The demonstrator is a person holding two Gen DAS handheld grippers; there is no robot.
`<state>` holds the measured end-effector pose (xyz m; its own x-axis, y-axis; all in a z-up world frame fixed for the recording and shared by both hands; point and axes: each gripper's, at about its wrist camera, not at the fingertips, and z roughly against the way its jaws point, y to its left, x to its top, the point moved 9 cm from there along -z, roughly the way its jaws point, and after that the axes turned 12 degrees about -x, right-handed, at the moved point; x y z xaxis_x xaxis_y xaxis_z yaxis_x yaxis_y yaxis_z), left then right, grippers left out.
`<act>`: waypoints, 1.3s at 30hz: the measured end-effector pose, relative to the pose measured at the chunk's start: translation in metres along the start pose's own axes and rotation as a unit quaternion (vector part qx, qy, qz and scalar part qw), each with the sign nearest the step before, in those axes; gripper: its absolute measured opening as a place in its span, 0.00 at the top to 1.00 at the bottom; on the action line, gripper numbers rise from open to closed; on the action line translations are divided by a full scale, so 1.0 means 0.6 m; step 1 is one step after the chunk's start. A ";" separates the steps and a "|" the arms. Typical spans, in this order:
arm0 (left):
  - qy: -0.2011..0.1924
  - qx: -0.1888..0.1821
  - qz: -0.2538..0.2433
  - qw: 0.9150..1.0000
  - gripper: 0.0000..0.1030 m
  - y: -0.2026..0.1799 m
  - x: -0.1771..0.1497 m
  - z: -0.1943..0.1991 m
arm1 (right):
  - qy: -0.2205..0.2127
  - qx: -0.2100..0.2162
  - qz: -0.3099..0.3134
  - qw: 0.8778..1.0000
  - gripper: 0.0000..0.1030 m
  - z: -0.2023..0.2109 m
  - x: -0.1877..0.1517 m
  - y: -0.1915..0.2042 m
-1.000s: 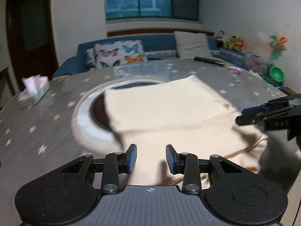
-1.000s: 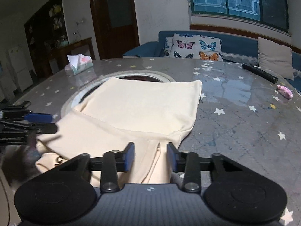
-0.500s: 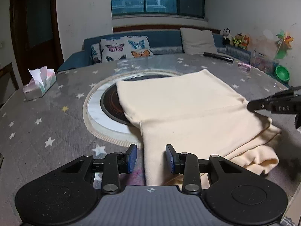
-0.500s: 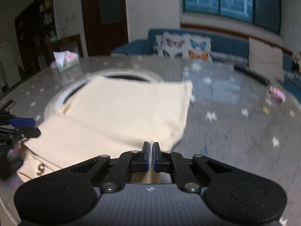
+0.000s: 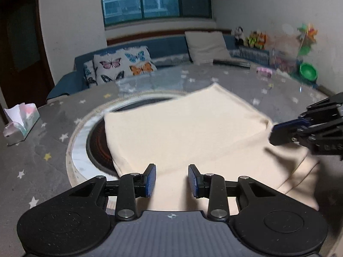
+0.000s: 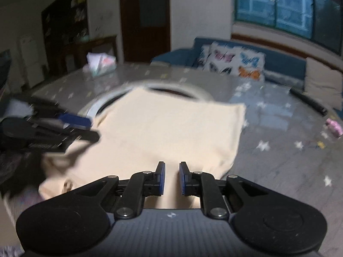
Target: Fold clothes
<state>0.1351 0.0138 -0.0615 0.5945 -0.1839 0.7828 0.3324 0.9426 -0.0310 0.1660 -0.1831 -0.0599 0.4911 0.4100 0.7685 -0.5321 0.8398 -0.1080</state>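
Writing unreadable; left claw point(image 5: 171, 180) released, right claw point(image 6: 172, 177) opening over cream garment point(image 5: 182, 132).

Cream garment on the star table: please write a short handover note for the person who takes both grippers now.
Left gripper: open, over the near edge of the cream garment, holding nothing.
Right gripper: jaws opening, cloth below the gap, pads not pressing it.
Garment: lies folded on the table, partly over the round inset.
Done: at least one fold.
Left: probably another fold, then smoothing.
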 end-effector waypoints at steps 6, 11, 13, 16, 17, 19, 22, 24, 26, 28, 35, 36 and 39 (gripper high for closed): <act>-0.002 -0.011 -0.041 0.999 0.66 -0.027 -0.022 0.024 | 0.005 0.015 0.065 0.998 0.77 0.042 -0.031 0.027; 0.004 -0.014 -0.086 0.996 0.65 -0.058 -0.045 0.049 | 0.007 0.018 0.106 0.994 0.77 0.063 -0.052 0.044; 0.002 -0.014 -0.103 0.995 0.65 -0.069 -0.052 0.060 | -0.008 0.019 0.094 0.995 0.77 0.075 -0.041 0.040; 0.002 -0.020 -0.121 0.992 0.64 -0.077 -0.059 0.078 | -0.020 0.017 0.059 0.998 0.77 0.075 -0.025 0.026; 0.002 -0.022 -0.128 0.992 0.64 -0.079 -0.063 0.086 | -0.015 0.020 0.049 0.998 0.77 0.071 -0.026 0.023; 0.004 -0.026 -0.144 0.989 0.64 -0.085 -0.071 0.100 | 0.002 0.022 0.034 0.999 0.77 0.054 -0.038 0.011; 0.009 -0.038 -0.172 0.984 0.59 -0.099 -0.087 0.116 | 0.017 0.027 0.017 0.999 0.77 0.052 -0.050 -0.005; 0.014 -0.044 -0.189 0.981 0.55 -0.107 -0.099 0.118 | 0.019 0.028 0.009 0.999 0.76 0.059 -0.053 -0.013; 0.018 -0.046 -0.205 0.978 0.55 -0.117 -0.107 0.109 | 0.026 0.028 0.004 0.999 0.75 0.059 -0.058 -0.018; 0.018 -0.043 -0.217 0.975 0.55 -0.128 -0.112 0.096 | 0.038 0.027 0.006 0.999 0.75 0.053 -0.066 -0.018; -0.004 -0.046 -0.244 0.969 0.69 -0.153 -0.104 0.066 | 0.010 0.015 0.053 0.998 0.57 0.093 -0.055 -0.013; -0.006 -0.048 -0.240 0.970 0.80 -0.153 -0.101 0.062 | 0.007 0.014 0.065 0.998 0.55 0.099 -0.055 -0.010; -0.016 -0.056 -0.211 0.976 0.89 -0.145 -0.083 0.059 | 0.000 0.021 0.102 0.995 0.43 0.114 -0.063 0.004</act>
<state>0.0507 -0.0491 -0.0761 0.3646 -0.5384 0.7598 0.6211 0.7485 0.2324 0.0994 -0.2210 -0.0461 0.3704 0.5708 0.7328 -0.6485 0.7237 -0.2359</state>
